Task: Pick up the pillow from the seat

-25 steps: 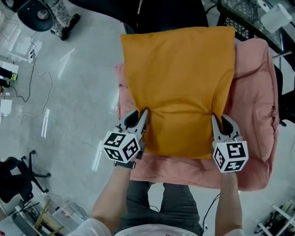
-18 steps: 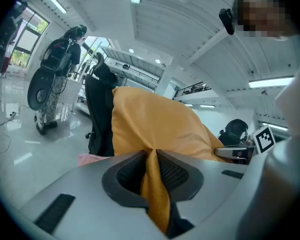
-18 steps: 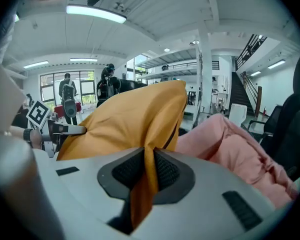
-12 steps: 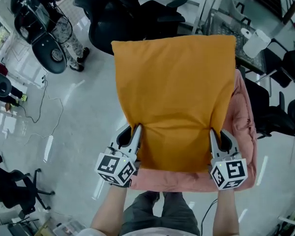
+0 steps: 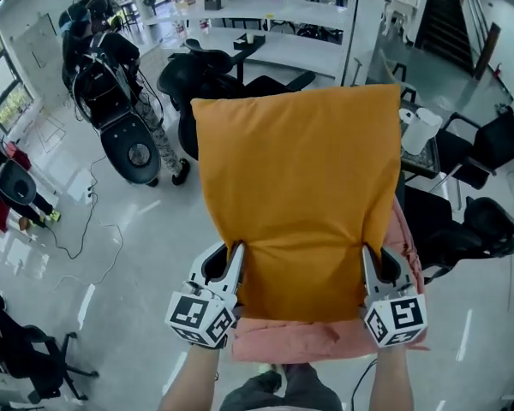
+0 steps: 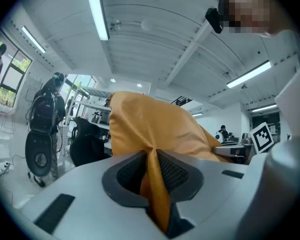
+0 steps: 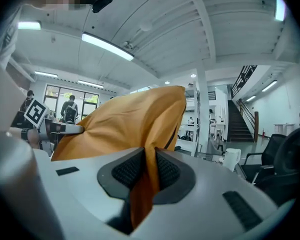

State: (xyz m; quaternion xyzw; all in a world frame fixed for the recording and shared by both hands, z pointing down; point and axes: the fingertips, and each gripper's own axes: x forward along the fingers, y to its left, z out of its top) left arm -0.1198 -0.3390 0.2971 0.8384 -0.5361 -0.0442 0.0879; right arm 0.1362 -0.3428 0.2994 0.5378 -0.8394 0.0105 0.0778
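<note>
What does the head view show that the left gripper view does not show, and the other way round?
Only the head view shows the pink seat below the orange pillow, the floor, and the right gripper pinching the pillow's lower right edge. Only the left gripper view shows the ceiling lights and, close up, a fold of fabric pressed between the fingers of the left gripper. Both show the pillow held up in the air, the left gripper, and black chairs behind it.
</note>
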